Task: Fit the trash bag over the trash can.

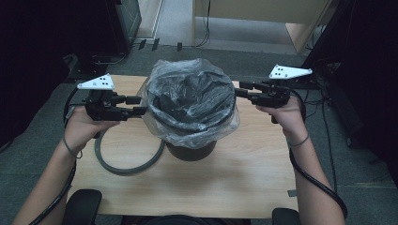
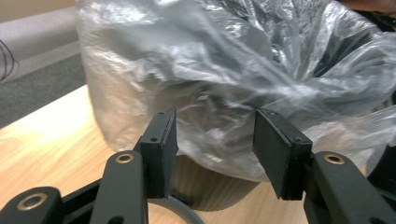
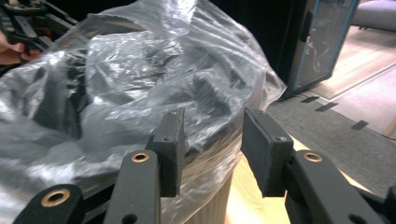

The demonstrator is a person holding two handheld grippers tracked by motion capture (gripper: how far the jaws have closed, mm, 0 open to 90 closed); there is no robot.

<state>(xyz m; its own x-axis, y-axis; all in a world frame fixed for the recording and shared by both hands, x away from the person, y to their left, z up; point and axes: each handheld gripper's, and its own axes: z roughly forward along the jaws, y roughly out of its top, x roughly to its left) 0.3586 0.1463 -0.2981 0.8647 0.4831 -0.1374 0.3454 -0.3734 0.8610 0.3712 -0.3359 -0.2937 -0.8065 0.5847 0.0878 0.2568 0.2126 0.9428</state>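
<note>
High view: left gripper and right gripper flank the bin mid-table, jaws parted, gripping nothing, tips at the plastic liner draped over its rim. A grey ring lies beside the bin's base.

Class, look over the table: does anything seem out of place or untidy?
Yes. The grey ring lies flat on the table beside the bin, not on its rim. The clear bag is crumpled and bunched over the rim, its skirt hanging unevenly down the outside.
</note>
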